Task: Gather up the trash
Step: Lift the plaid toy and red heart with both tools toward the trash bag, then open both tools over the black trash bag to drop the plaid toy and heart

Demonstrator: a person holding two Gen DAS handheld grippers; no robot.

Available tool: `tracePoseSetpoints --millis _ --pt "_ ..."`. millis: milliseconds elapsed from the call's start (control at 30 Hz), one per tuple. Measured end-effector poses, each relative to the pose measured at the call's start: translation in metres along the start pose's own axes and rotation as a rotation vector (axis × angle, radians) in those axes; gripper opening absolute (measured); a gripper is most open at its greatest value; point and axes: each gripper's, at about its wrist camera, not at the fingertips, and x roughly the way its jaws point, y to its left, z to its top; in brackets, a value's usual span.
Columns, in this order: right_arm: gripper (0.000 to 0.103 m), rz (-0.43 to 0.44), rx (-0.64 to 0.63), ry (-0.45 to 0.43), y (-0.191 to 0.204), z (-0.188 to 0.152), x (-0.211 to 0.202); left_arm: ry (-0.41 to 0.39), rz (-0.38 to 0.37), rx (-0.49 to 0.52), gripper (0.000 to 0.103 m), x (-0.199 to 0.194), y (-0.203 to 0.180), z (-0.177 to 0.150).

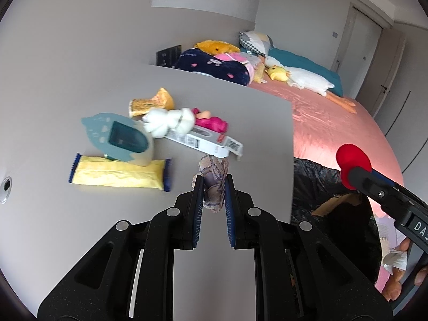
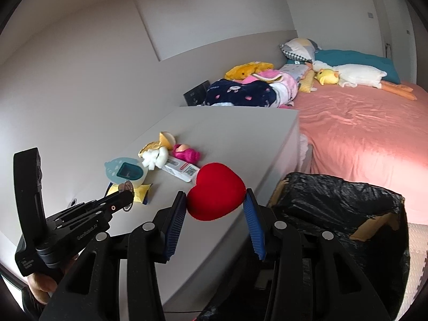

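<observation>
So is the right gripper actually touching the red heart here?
Touching. The right wrist view shows the red heart pinched in the right gripper, with both blue pads pressed against its sides and no gap on either side.

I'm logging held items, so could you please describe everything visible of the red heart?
The red heart is a plump, plush-looking cushion with a matte, velvety surface. The right gripper clamps it between blue ribbed pads, point tilted down-left, held in the air above the grey table's edge, beside the black-lined bin.
</observation>
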Motion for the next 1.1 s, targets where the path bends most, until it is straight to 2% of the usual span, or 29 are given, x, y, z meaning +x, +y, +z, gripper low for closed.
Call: tracePoseSetpoints --millis 633,1100 --pt "0.046 -0.111 0.074 -0.068 -0.064 -0.003 -0.042 0.032 -0.089 0.088 0.015 0.017 -0.076 0.003" --pt "0.046 -0.214 0.141 -0.097 -0.111 -0.012 -0.07 0.08 -0.161 0.195 0.015 0.031 -0.129 -0.005"
